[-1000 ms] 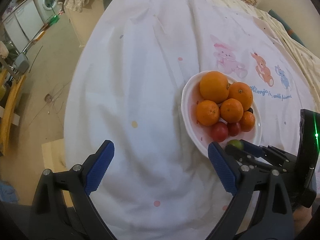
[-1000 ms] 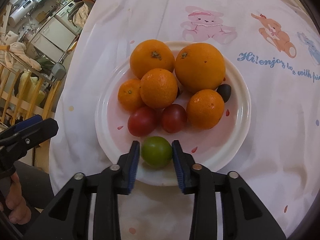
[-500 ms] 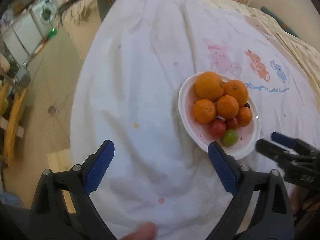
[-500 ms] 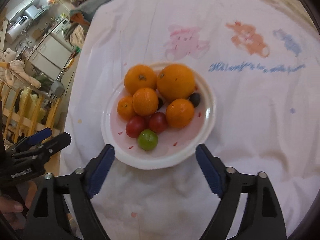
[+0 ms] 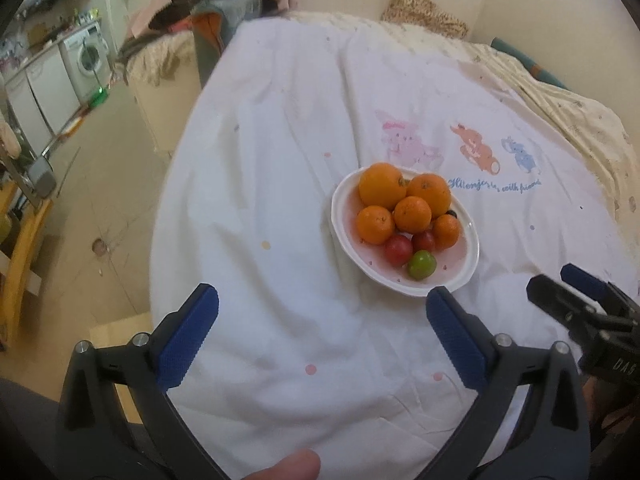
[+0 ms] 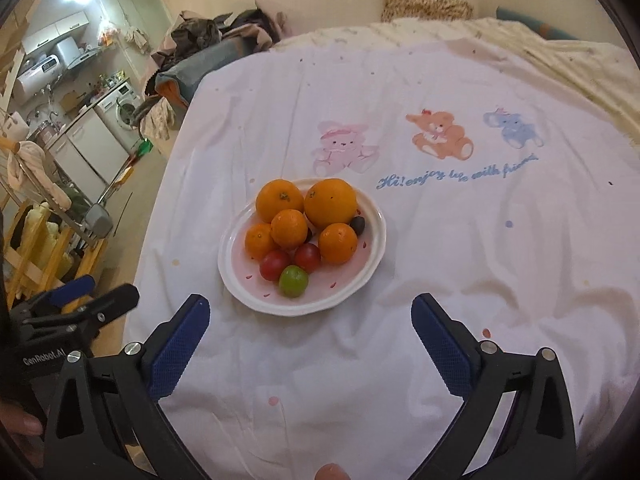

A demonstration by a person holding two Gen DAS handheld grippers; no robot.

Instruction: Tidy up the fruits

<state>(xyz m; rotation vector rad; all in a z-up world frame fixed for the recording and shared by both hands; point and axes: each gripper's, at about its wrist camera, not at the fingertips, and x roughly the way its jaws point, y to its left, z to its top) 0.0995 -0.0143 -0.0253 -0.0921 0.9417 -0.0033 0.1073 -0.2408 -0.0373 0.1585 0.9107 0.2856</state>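
Blue script on white sheet, at 3 o'clock of plate: "Hi! enjoy", two illegible short words, then "with friend", last letters blurred. White lettering "GenRobot.AI" on left claw housing, at 8 o'clock in right wrist view. Partial letters "DAS" on right claw housing, at 4 o'clock in left wrist view.

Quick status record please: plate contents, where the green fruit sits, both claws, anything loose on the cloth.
plate: white, on the cloth
contents: five oranges, two red tomatoes, one dark fruit, one green fruit
green fruit: on plate, near rim, free
left claw: open, empty
right claw: jaws just opened, empty, short of the plate
loose fruit on cloth: none visible
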